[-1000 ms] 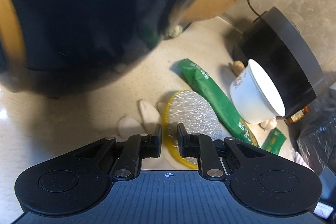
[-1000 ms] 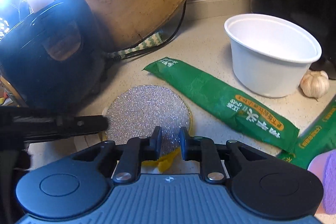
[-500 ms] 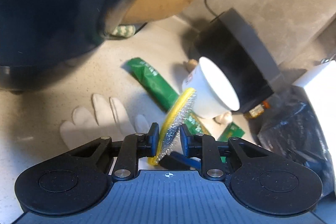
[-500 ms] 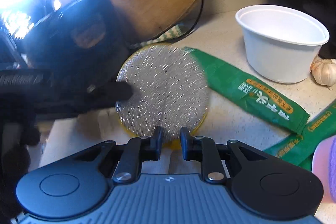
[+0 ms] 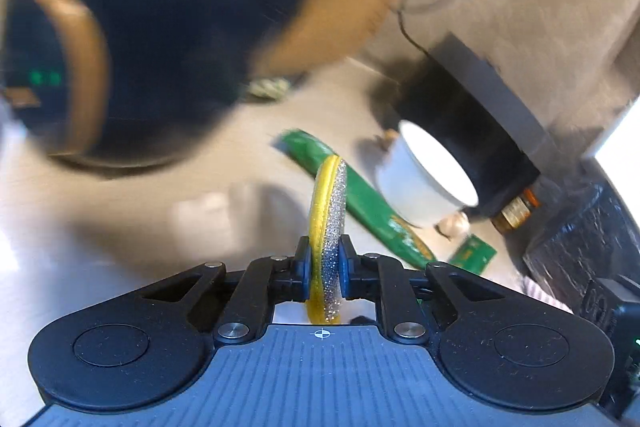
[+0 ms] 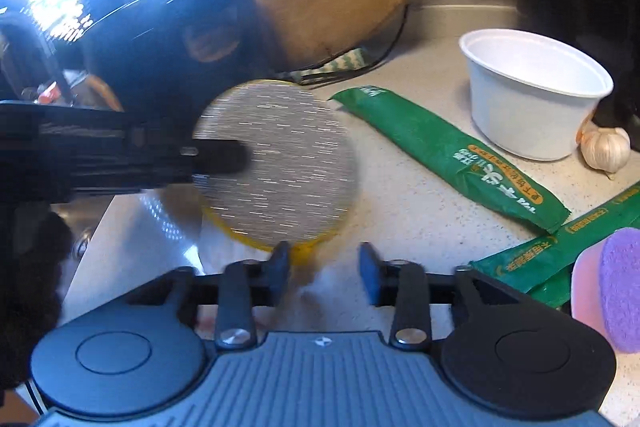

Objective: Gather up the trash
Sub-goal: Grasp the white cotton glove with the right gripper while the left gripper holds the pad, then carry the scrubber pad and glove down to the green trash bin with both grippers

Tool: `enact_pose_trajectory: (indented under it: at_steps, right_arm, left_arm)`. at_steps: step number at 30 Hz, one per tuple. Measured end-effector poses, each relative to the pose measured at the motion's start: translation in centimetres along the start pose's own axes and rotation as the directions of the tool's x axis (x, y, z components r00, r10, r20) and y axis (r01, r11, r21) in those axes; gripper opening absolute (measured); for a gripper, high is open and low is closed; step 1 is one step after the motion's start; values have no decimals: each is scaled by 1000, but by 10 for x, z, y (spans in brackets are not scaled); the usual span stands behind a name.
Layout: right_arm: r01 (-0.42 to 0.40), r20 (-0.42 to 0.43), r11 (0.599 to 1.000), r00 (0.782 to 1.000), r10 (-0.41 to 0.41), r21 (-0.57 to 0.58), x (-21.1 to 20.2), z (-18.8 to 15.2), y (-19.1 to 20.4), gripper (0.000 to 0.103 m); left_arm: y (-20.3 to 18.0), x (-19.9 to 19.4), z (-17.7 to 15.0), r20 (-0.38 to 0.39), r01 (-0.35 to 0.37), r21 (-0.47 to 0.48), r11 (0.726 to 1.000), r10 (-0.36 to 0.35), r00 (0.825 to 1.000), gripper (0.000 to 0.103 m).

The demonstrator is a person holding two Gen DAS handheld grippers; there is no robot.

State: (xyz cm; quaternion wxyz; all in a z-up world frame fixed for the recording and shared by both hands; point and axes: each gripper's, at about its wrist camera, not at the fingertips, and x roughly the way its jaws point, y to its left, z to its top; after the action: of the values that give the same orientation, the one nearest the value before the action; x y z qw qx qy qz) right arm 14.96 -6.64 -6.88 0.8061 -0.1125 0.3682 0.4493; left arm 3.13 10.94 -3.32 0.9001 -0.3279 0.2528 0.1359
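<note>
green wrapper [image 6: 452, 151] bears white and orange print, unreadable here.

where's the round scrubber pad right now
The scrubber pad is clamped edge-on in the left gripper, lifted off the counter, left of the long green packet.

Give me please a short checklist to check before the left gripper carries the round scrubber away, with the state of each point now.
1. Left gripper closed on the round scrubber: ok, both pads press on it; the jaws have just been closing.
2. Right gripper has let go: ok, nothing between its fingers; the jaws have just been opening.
3. Scrubber lifted off the counter: ok.
4. Green wrapper clear of the scrubber: ok.
5. Where the trash goes: cannot tell.
</note>
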Motion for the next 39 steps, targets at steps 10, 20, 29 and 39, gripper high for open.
enact_pose_trajectory:
  at_steps: [10, 20, 29, 39]
  right_arm:
    - [-54, -35, 993, 998, 50, -102, 26, 9, 47, 64]
    - [31, -69, 966, 996, -50, -257, 35, 8, 82, 8]
    - [81, 141, 996, 986, -84, 26, -43, 50, 52, 8]
    - [95, 133, 957, 982, -136, 272, -84, 4, 27, 8]
  left_arm:
    - [40, -87, -10, 137, -132, -113, 985, 148, 979, 17]
    - [44, -89, -10, 112, -135, -99, 986, 146, 983, 17]
    - [30, -76, -3, 76, -61, -7, 998, 61, 995, 17]
    - [3, -49, 3, -32, 51, 130, 990, -47, 998, 17]
